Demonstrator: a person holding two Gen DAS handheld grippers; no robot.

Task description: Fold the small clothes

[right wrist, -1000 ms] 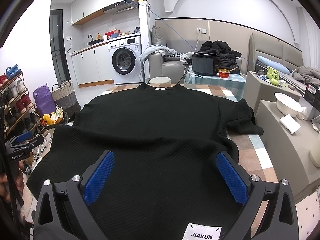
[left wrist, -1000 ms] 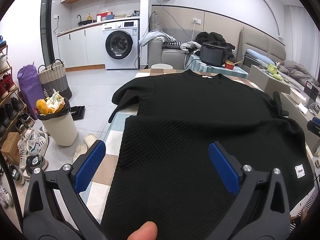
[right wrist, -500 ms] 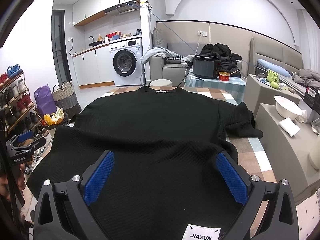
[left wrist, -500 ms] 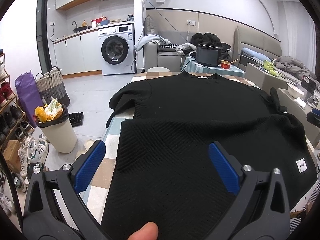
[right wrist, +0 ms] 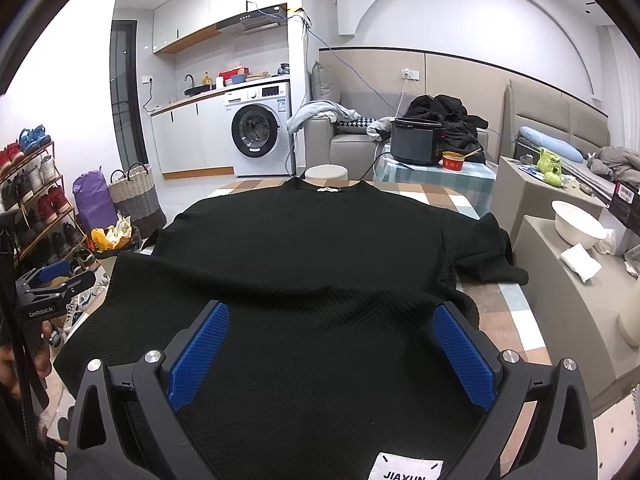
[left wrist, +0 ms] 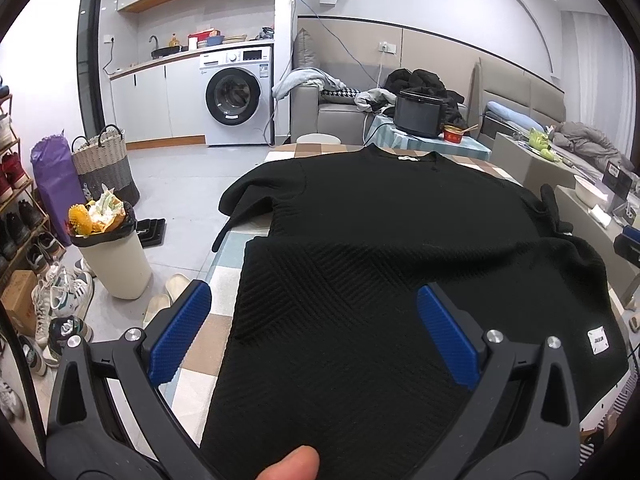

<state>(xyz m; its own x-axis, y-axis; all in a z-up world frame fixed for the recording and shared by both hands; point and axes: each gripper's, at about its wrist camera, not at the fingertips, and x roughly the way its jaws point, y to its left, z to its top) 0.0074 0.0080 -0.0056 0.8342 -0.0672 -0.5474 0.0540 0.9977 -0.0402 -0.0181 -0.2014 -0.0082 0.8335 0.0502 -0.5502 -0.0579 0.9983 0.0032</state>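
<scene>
Currently listed: one black sweater [left wrist: 400, 248], herringbone weave, spread on a checkered table [left wrist: 216, 272], collar at the far end, near hem doubled back over the body, white label [right wrist: 408, 470] face up at the near edge. Left gripper [left wrist: 312, 336]: jaws wide apart, holding nothing, over the near hem on the sweater's left part. Right gripper [right wrist: 330, 354]: jaws wide apart, holding nothing, over the folded hem just behind the label. Ahead-left of left gripper: cream bin [left wrist: 116, 264], black liner, heaped with yellow and white rubbish; woven basket [left wrist: 104, 168], contents not visible. Far-right of right gripper: white bowl [right wrist: 578, 226], contents not visible.
</scene>
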